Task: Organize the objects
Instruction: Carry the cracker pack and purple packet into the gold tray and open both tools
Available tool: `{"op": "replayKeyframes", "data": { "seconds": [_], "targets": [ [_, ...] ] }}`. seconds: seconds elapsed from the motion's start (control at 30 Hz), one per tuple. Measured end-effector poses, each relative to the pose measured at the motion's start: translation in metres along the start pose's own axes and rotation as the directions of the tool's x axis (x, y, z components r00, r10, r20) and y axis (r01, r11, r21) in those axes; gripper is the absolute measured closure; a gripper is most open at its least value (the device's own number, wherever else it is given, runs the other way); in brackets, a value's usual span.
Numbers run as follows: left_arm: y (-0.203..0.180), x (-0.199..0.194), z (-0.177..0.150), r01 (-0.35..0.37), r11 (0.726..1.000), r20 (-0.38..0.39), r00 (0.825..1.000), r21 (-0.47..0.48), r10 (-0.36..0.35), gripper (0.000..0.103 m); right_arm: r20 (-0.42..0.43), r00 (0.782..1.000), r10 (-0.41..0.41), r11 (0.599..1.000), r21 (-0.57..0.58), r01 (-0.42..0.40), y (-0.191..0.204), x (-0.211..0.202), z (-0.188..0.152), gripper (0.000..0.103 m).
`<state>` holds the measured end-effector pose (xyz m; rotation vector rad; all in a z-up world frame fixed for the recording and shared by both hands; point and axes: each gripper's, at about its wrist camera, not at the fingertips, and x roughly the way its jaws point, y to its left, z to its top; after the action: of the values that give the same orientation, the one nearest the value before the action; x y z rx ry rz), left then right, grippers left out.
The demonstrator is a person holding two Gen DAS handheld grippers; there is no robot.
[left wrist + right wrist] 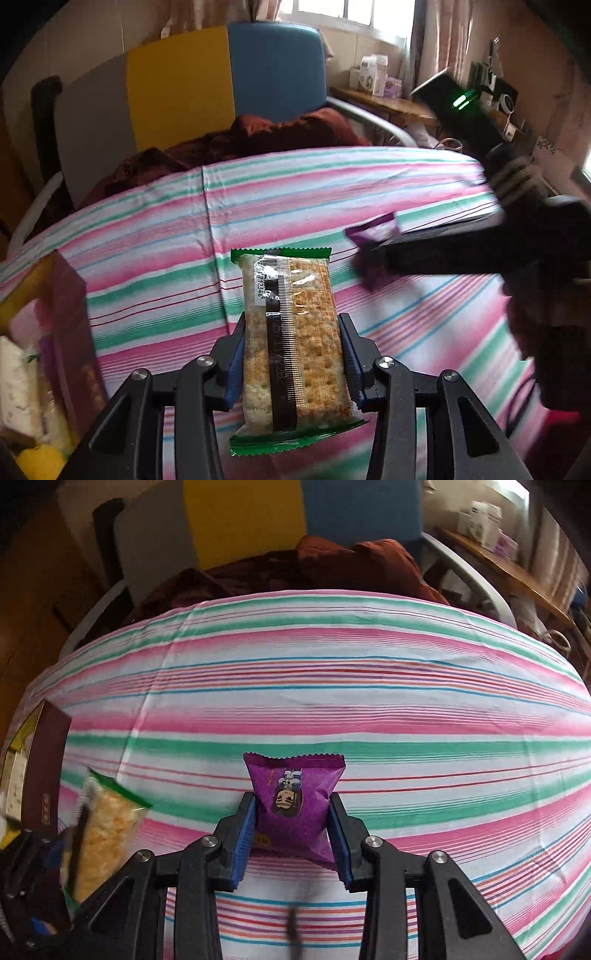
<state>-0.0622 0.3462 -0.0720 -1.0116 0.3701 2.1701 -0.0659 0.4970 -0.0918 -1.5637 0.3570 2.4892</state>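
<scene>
Blue ribbed pads of the left tool press both long sides of a clear-and-green plastic packet of square crackers, which is lifted clear of the striped sheet. The right tool is likewise clamped, its pads squeezing the waist of a small purple foil snack pouch with a cartoon face, also held off the bedding. Beneath both lies the bed, covered in a pink, green and white striped sheet; as far as either view shows, no loose snacks lie on it. At the left edge of the bed stands a dark red cardboard box with a yellow lining, open, with several pale wrapped items already inside.

Judging from this, the sorting looks nearly finished: some items sit in the box and the two packets in the tools seem to be the last in sight. What remains is probably to carry both to the box and let them go there.
</scene>
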Motion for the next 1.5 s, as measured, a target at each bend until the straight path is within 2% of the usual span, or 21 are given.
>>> {"op": "replayKeyframes", "data": {
  "seconds": [0.27, 0.63, 1.37, 1.5],
  "targets": [
    [0.007, -0.061, -0.007, -0.008, 1.0, 0.085, 0.996, 0.017, 0.007, 0.058, 0.0, 0.999, -0.034, 0.998, -0.061, 0.034, 0.008, 0.002, -0.005, 0.066],
    [0.054, -0.119, -0.028, -0.038, 0.998, 0.132, 0.99, -0.052, 0.045, 0.058, -0.033, 0.999, -0.041, 0.998, -0.044, 0.04, 0.013, -0.002, -0.011, 0.066],
    [0.12, -0.156, -0.07, -0.074, 0.979, 0.145, 0.984, -0.189, 0.103, 0.058, -0.096, 0.995, 0.012, 0.997, -0.075, -0.02, 0.095, -0.019, -0.041, 0.066],
    [0.137, -0.165, -0.08, -0.064, 0.971, 0.154, 0.983, -0.229, 0.101, 0.058, -0.086, 0.995, 0.054, 0.997, -0.052, -0.059, 0.107, -0.028, -0.053, 0.066]
  ]
}}
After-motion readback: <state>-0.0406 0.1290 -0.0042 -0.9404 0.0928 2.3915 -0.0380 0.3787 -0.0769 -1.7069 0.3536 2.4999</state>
